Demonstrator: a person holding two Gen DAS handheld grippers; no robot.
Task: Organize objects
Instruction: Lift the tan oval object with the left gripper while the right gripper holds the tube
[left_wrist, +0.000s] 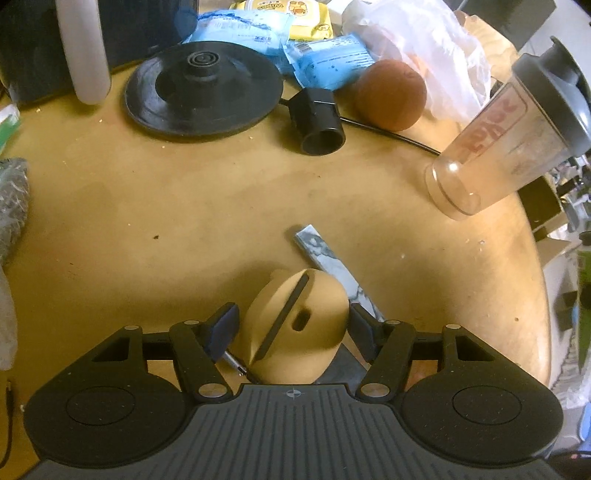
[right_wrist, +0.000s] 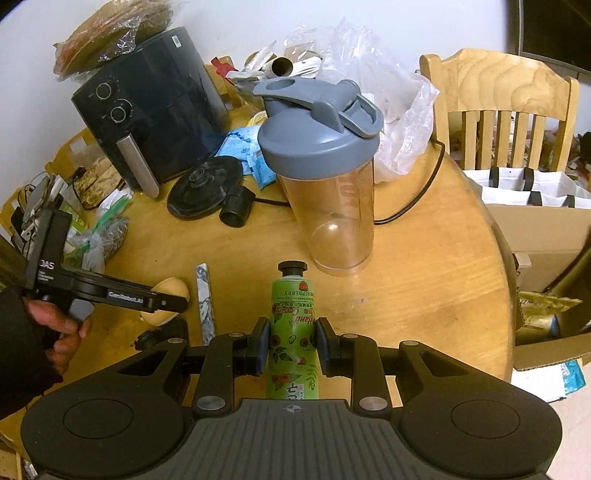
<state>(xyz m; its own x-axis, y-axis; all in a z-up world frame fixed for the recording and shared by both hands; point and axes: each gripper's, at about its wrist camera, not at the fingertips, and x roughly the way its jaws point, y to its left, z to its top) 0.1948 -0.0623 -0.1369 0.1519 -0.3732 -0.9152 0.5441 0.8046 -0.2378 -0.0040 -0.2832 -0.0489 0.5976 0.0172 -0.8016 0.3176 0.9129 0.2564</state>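
Beside shaker bottle (right_wrist: 325, 177): right gripper (right_wrist: 291, 347) pinching green hand cream tube (right_wrist: 293, 332); left gripper (left_wrist: 291, 325) spread around tan mouse-shaped object (left_wrist: 299, 325), pads apart from it.

Blk tools (right_wrist: 291, 345), blue pads (right_wrist: 263, 345), blk sleeve (right_wrist: 18, 354).

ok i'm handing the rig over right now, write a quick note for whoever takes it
Left gripper: jaws straddle the tan wooden stand near the table's front edge; a gap shows beside each pad, so not gripped yet.
Right gripper: jaws shut on the green hand cream tube, cap pointing away, held above the table.
Nearby: marble-patterned strip beside the stand; clear shaker bottle with grey lid standing mid-table; kettle base and orange further back.
Done: tube picked up.
Left: close on the stand, place both, then tackle the remaining clutter.
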